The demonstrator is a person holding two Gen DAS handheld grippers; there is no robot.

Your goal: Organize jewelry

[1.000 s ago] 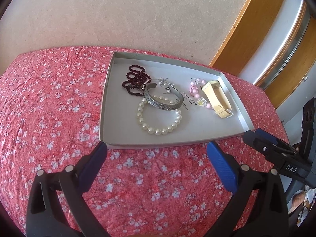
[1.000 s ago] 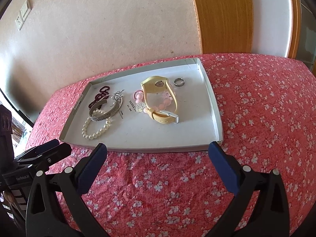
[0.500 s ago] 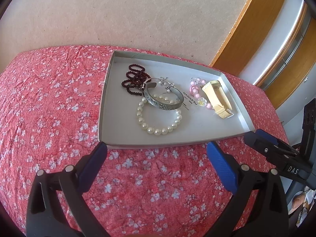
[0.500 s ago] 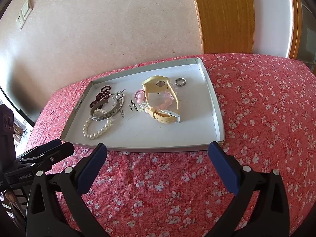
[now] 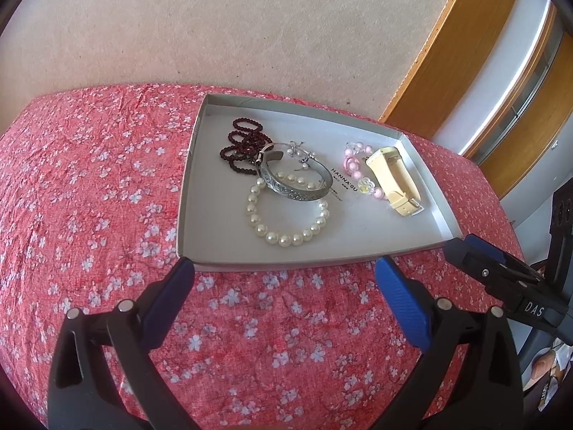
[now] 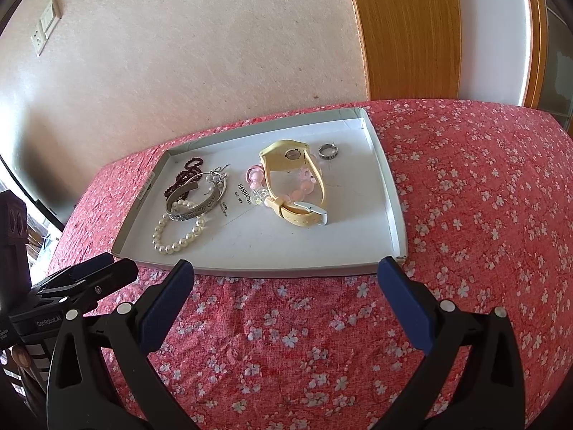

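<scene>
A shallow grey tray (image 5: 186, 193) (image 6: 394, 215) lies on the red floral cloth. In it are a dark red bead bracelet (image 5: 243, 147) (image 6: 184, 175), a silver bangle (image 5: 293, 182) (image 6: 197, 208), a pearl bracelet (image 5: 286, 238) (image 6: 172, 245), a pink bead bracelet (image 5: 352, 161) (image 6: 256, 179), a yellow watch (image 5: 392, 179) (image 6: 293, 186) and a silver ring (image 6: 328, 151). My left gripper (image 5: 284, 285) (image 6: 104, 272) is open and empty at the tray's near edge. My right gripper (image 6: 286, 281) (image 5: 476, 254) is open and empty at the same edge, further right.
The table with the red floral cloth (image 5: 89, 197) (image 6: 483, 197) stands against a beige wall (image 5: 250, 28). A wooden door frame (image 6: 408, 28) is behind on the right. A wall socket (image 6: 44, 27) is at upper left.
Both grippers have drifted very slightly; the tray sits a touch lower and nearer in the views. Nothing was taken hold of or let go.
</scene>
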